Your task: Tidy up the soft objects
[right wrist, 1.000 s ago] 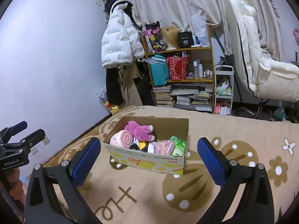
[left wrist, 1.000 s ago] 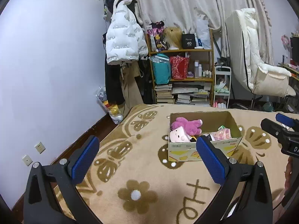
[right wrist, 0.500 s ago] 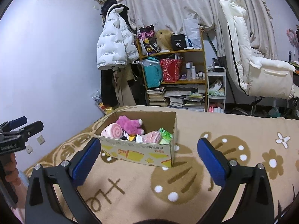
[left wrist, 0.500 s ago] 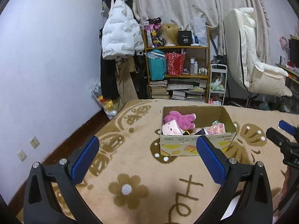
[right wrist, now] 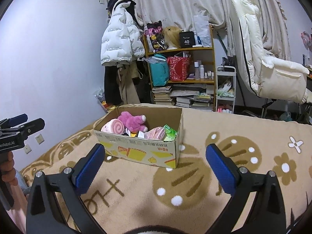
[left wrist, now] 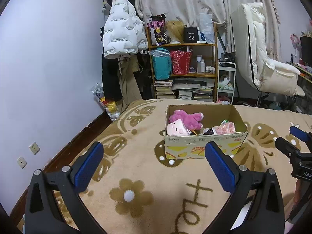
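Observation:
A cardboard box stands on the beige patterned blanket. In it lie a magenta plush toy, a pink roll-shaped plush, a pink packet and a green packet. My left gripper is open and empty, held above the blanket in front of the box. My right gripper is open and empty, also short of the box. Each gripper shows at the edge of the other view: the right one, the left one.
The blanket covers a bed whose left edge drops to a wall with sockets. Behind stand a cluttered wooden shelf, hanging coats, a small white cart and a white padded chair.
Both grippers drifted slightly, so the box shifted a little in each view. Both stayed open and empty. The box contents did not move.

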Demonstrator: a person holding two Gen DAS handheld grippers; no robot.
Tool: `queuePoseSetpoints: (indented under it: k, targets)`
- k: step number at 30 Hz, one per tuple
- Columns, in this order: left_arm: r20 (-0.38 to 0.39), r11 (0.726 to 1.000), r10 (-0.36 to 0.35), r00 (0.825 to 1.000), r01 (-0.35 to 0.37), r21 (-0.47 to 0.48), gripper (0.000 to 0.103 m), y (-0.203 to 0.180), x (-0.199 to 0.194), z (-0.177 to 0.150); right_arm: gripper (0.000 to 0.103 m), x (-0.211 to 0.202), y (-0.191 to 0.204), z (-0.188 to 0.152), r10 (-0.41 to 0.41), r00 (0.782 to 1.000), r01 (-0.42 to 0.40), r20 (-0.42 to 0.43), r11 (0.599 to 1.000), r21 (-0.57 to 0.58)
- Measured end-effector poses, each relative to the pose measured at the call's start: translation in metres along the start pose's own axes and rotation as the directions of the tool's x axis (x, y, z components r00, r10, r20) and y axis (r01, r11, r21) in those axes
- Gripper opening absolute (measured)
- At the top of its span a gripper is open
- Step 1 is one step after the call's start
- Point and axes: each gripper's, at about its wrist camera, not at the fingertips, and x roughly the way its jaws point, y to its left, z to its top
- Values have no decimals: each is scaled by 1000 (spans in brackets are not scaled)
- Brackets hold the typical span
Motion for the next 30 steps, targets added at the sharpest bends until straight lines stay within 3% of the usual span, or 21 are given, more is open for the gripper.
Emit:
queuePoseSetpoints:
  k: [30]
  targets:
    - [-32,998,-5,999,7,59,103,-15,6,-2,103,3,-3,-5,-1,1000,1,-8,1000,11]
